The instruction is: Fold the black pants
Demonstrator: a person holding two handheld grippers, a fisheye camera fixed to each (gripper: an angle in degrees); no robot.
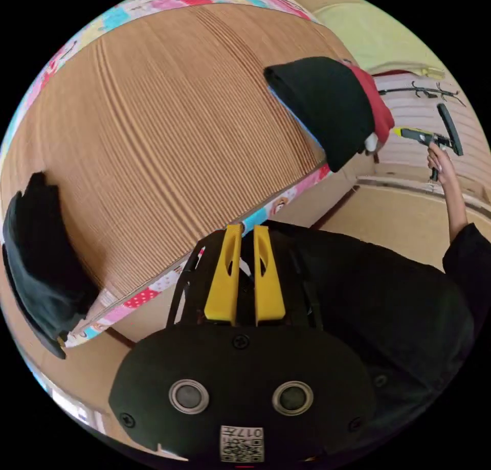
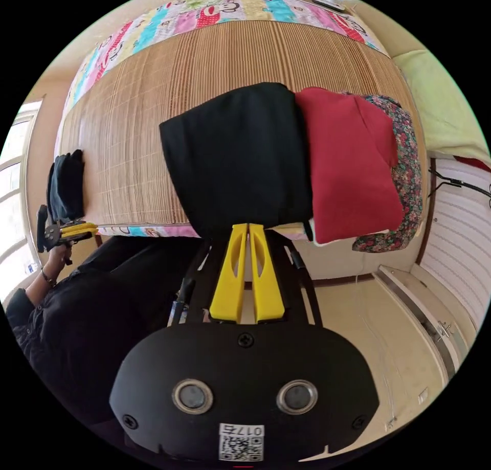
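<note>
A folded black garment (image 2: pixel 240 158) lies at the bed's near edge, beside a red one (image 2: pixel 353 163). It shows again in the left gripper view as a black garment (image 1: pixel 327 107) lying against the red one (image 1: pixel 378 107). A second black garment (image 1: pixel 41 265) lies bunched at the mat's other end, also visible as a dark pile (image 2: pixel 66 186). My left gripper (image 1: pixel 247 228) is shut and bare, tips at the bed's edge. My right gripper (image 2: pixel 248 227) is shut too, pointing at the folded black garment with no cloth between its jaws. Each gripper appears in the other's view (image 1: pixel 409 132) (image 2: pixel 76 229), held in a hand.
A bamboo mat (image 1: pixel 163 132) covers the bed, over a colourful patterned sheet (image 2: pixel 153 22). A floral garment (image 2: pixel 409 173) lies under the red one. The person's dark clothing (image 1: pixel 388 306) stands close to the bed. There is tan floor (image 2: pixel 358 311) and a white ribbed wall (image 2: pixel 460 245).
</note>
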